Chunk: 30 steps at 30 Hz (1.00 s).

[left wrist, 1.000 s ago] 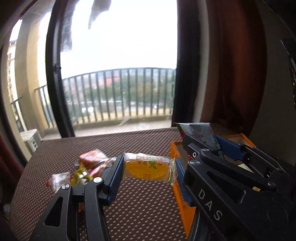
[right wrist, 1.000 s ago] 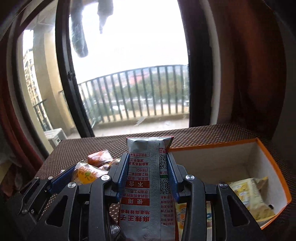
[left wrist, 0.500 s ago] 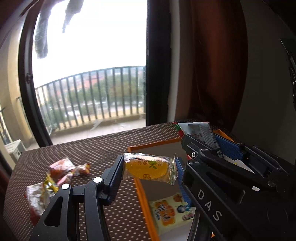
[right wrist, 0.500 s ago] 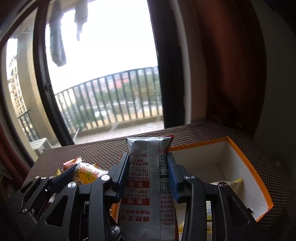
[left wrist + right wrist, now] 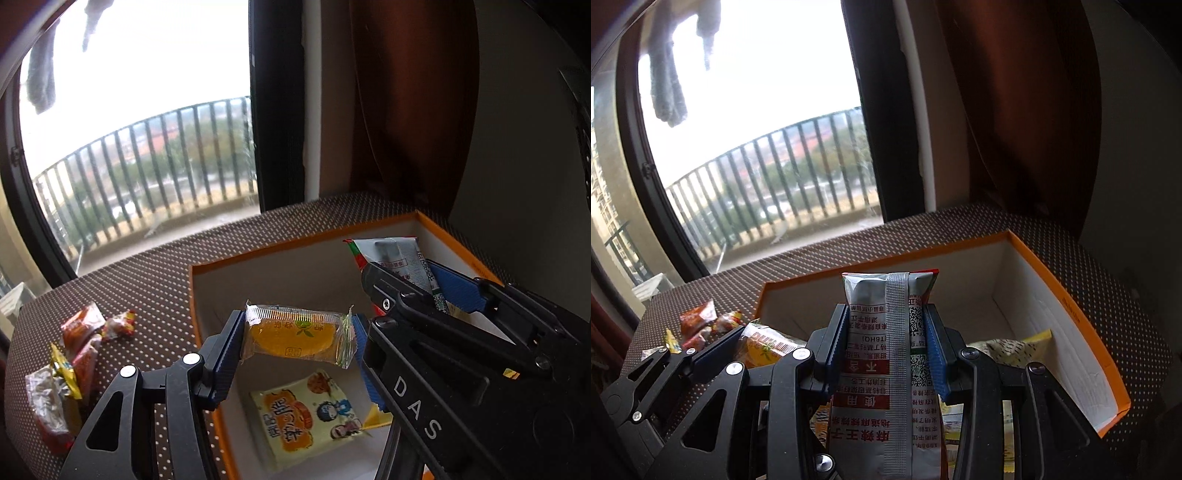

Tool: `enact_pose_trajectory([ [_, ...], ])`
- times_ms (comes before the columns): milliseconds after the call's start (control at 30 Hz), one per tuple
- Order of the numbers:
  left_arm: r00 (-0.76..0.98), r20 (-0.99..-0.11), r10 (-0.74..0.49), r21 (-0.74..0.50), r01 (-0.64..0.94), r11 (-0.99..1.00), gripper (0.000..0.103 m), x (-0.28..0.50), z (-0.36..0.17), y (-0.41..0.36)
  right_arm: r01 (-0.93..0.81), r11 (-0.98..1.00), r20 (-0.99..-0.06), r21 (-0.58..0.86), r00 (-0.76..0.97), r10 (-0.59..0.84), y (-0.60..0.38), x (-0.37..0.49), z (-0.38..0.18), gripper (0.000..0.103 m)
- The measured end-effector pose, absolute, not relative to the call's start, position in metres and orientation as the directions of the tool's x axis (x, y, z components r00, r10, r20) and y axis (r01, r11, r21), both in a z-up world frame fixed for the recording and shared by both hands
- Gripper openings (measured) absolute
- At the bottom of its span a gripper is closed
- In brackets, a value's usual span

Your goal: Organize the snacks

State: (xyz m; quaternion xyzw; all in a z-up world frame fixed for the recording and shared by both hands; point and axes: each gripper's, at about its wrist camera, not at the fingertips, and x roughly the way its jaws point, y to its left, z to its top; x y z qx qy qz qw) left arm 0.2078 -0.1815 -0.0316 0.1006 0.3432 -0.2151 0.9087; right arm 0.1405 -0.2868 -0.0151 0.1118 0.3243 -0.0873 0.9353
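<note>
The left hand-held gripper point(image 5: 298, 339) hangs over the open orange box point(image 5: 295, 244), with a clear-wrapped orange jelly sweet point(image 5: 297, 335) lying crosswise between its two blue fingers point(image 5: 226, 354). Its jaws have just been opening; the left end of the wrapper meets the left pad, but at the right end it is hard to say whether the crimped edge touches the pad or sits just clear of it, so the grip cannot be called firm or released. Directly below the sweet, on the white floor of the box, lies a yellow snack packet point(image 5: 306, 417) with cartoon figures printed on it. The right hand-held gripper point(image 5: 886, 347) is beside the left one and also reaches over the box; its jaws are clamped on the two sides of a tall silver snack pouch point(image 5: 886, 354) with red lettering, which stands upright between the pads with its sealed top sticking out above them. Past that pouch, toward the right wall of the box, a pale yellow speckled packet point(image 5: 1008, 347) rests inside. The box sits on a table point(image 5: 147, 280) covered with a brown cloth dotted in white. To the left of the box, apart from it, a loose pile of small red and yellow wrapped snacks point(image 5: 81, 343) lies on the cloth. Behind the table a large window point(image 5: 140, 147) looks out on a balcony railing point(image 5: 155, 170), with a dark brown curtain point(image 5: 410, 110) hanging at its right.
</note>
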Motion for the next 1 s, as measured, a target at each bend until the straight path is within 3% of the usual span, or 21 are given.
enact_pose_trajectory([
  [267,0.644,-0.706,-0.296,0.060,0.470,0.880,0.079,0.206,-0.041,-0.196,0.258,0.952,-0.664,0.164,0.742,-0.086,-0.302,0.143,-0.032,0.042],
  [600,0.650,-0.706,-0.282,0.054,0.446,0.893,0.083,0.211,-0.041,-0.193,0.246,0.956,-0.672,0.162,0.737,-0.076,-0.303,0.149,-0.035,0.048],
  [767,0.658,-0.698,-0.284,0.053,0.443,0.895,0.084,0.209,-0.039,-0.191,0.241,0.958,-0.659,0.155,0.748,-0.082,-0.302,0.146,-0.031,0.076],
  [1000,0.669,-0.684,-0.291,0.049,0.440,0.896,0.084,0.201,-0.034,-0.184,0.246,0.957,-0.651,0.152,0.753,-0.090,-0.296,0.138,-0.026,0.086],
])
